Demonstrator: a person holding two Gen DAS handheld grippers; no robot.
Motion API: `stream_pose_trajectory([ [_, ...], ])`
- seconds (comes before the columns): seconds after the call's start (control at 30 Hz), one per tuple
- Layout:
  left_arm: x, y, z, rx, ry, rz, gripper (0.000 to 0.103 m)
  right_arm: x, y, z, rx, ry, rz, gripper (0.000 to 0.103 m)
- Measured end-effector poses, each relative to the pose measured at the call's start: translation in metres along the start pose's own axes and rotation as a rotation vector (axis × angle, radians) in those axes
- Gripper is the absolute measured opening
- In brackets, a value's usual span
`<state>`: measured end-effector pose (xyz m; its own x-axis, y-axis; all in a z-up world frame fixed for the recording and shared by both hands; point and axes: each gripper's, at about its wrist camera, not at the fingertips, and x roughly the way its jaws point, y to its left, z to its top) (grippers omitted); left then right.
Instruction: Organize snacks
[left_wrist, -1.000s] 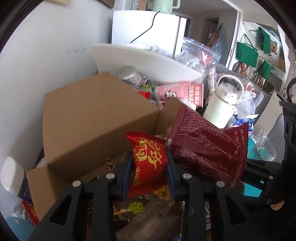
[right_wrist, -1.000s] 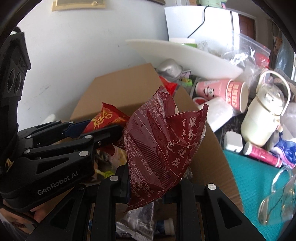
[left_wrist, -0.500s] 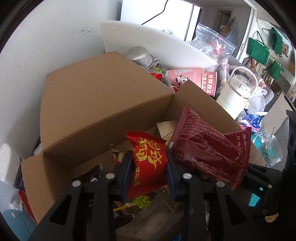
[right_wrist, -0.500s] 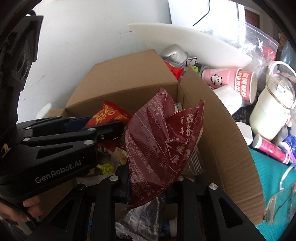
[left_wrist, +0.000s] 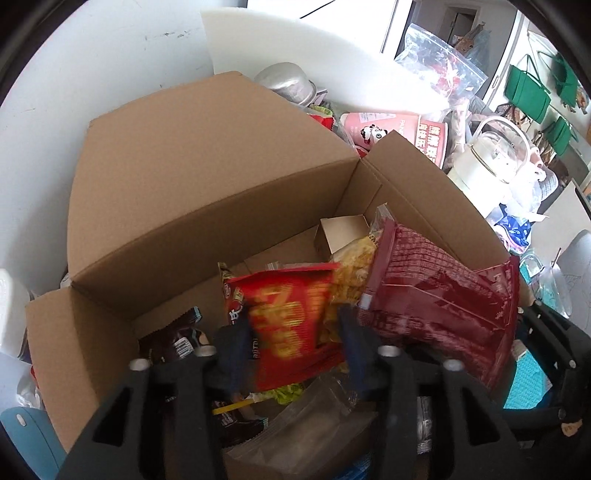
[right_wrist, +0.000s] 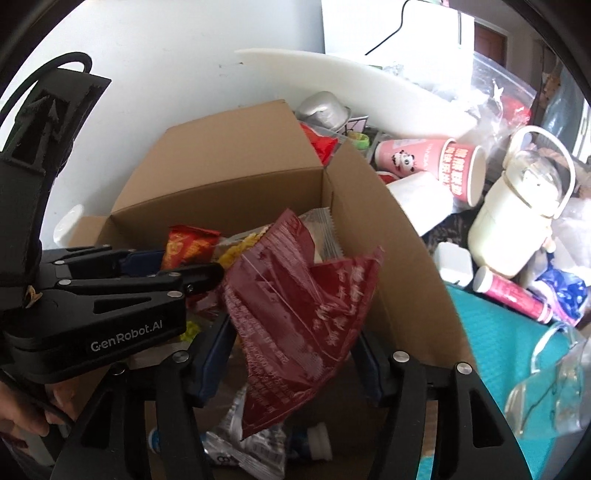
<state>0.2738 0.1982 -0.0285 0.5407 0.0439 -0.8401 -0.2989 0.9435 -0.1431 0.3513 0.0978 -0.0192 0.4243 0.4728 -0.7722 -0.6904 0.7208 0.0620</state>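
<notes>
The left gripper (left_wrist: 291, 343) stands with its jaws apart, having just been opening; the bright red snack packet (left_wrist: 291, 325) sits between the blue pads, blurred, and seems no longer pinched. The right gripper (right_wrist: 291, 354) has likewise just been opening — its jaws are wide, and the dark red snack bag (right_wrist: 303, 317) hangs loose in the gap, clear of both pads.

Both packets are over the open cardboard box (left_wrist: 207, 177), above the snacks already inside. The left wrist view looks down on the box's left half: a dark brown wrapper (left_wrist: 173, 339) against the near wall, a clear bag (left_wrist: 310, 424) low down, a yellow packet (left_wrist: 354, 266) behind the two red ones. The right wrist view alone shows the left gripper from the side (right_wrist: 110, 295) with a hand (right_wrist: 26, 421) beneath it, and a silver wrapper (right_wrist: 240, 443) on the box floor.

Beyond the box's right wall — pink paper cups (right_wrist: 432, 162), a cream kettle (right_wrist: 517, 221) and a pink tube (right_wrist: 513, 295) on the teal worktop (right_wrist: 491, 354).
</notes>
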Motion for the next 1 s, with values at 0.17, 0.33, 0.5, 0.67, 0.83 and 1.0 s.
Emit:
stream_pose_trajectory([
  [0.17,0.000,0.000,0.000,0.004,0.003,0.012,0.067,-0.007,0.001,-0.001,-0.031,-0.018,-0.061,0.065],
  [0.33,-0.002,-0.001,-0.001,0.016,0.001,0.030,0.067,-0.009,-0.001,-0.002,-0.023,-0.015,-0.063,0.065],
  [0.5,-0.010,-0.002,0.000,0.030,-0.026,0.044,0.067,-0.014,-0.002,0.000,-0.019,-0.023,-0.066,0.066],
  [0.67,-0.025,-0.002,0.001,0.030,-0.057,0.041,0.067,-0.024,-0.002,0.000,-0.008,-0.052,-0.065,0.072],
  [0.83,-0.043,-0.002,0.001,0.037,-0.100,0.039,0.067,-0.034,-0.002,0.000,0.003,-0.075,-0.054,0.072],
  [1.0,-0.059,-0.007,-0.003,0.050,-0.133,0.029,0.067,-0.048,-0.003,-0.002,0.029,-0.111,-0.039,0.072],
])
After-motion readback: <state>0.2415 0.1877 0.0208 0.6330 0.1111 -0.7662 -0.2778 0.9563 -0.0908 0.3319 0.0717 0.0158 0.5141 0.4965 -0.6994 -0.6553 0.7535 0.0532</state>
